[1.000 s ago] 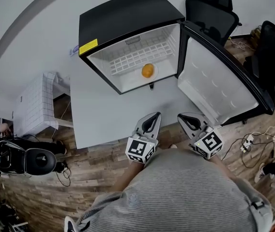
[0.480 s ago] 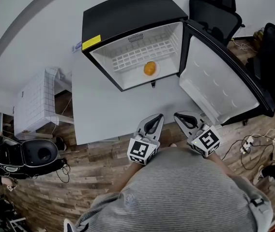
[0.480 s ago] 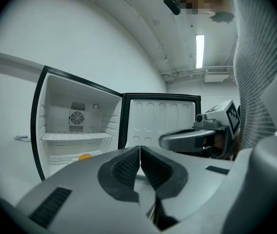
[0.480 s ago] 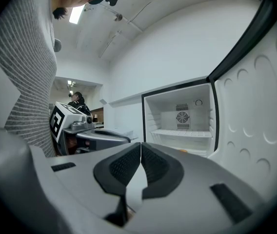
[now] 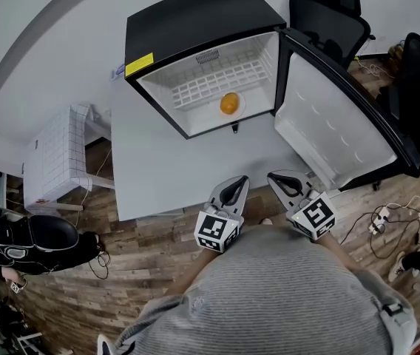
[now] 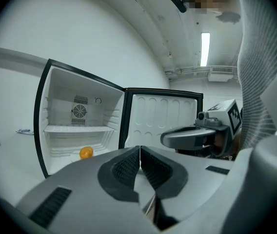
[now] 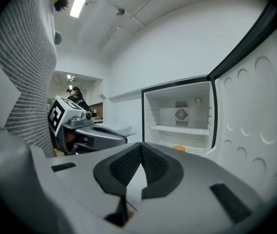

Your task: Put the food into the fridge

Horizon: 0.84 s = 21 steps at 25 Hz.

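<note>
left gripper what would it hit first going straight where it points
Likely the open fridge, low near the door hinge, right of the orange; the table before it looks free, depth unclear.

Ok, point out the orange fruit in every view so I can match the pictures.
Head view: orange fruit upper centre, inside the fridge.
Left gripper view: lower left, just above the left gripper.
Right gripper view: right of centre, only its top showing over the right gripper.
Shared landmark: the open fridge door, right of the fruit in every view.
</note>
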{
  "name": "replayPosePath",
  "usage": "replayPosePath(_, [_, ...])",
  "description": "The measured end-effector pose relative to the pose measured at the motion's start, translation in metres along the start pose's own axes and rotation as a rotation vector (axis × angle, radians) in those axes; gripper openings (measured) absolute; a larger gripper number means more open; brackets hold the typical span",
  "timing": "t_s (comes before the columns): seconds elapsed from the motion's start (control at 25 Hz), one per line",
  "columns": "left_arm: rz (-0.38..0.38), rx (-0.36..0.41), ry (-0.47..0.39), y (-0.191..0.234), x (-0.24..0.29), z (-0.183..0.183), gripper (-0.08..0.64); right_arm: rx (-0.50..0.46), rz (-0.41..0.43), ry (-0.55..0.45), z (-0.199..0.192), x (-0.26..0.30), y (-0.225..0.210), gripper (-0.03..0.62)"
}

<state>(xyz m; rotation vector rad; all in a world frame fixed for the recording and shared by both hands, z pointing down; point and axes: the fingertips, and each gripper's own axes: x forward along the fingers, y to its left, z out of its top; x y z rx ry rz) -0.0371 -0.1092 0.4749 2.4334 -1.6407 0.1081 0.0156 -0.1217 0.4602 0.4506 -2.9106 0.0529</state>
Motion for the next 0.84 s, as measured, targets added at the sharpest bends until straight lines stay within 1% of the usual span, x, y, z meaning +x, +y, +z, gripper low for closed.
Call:
replayPosePath(0.32, [-0.007, -0.006, 0.012, -0.0017, 0.0016, -0.0026, 0.014, 0.024, -0.01, -0.021, -0.0028, 0.0001, -0.0033, 0.012])
replayPosePath(0.44, [-0.004, -0.009, 0.014, -0.0004, 0.0018, -0.0027, 0.014, 0.009, -0.003, 0.0, -0.0023, 0.0008, -0.0032, 0.012])
replayPosePath(0.6, [0.001, -0.01, 0.018, 0.0007, 0.002, -0.0035, 0.014, 0.002, 0.016, -0.003, 0.0017, 0.0017, -0.0011, 0.012])
replayPosePath(0.84, [0.005, -0.004, 0.02, 0.0031, 0.0046, -0.0031, 0.014, 0.011, 0.007, -0.014, -0.0011, 0.0022, -0.0063, 0.012])
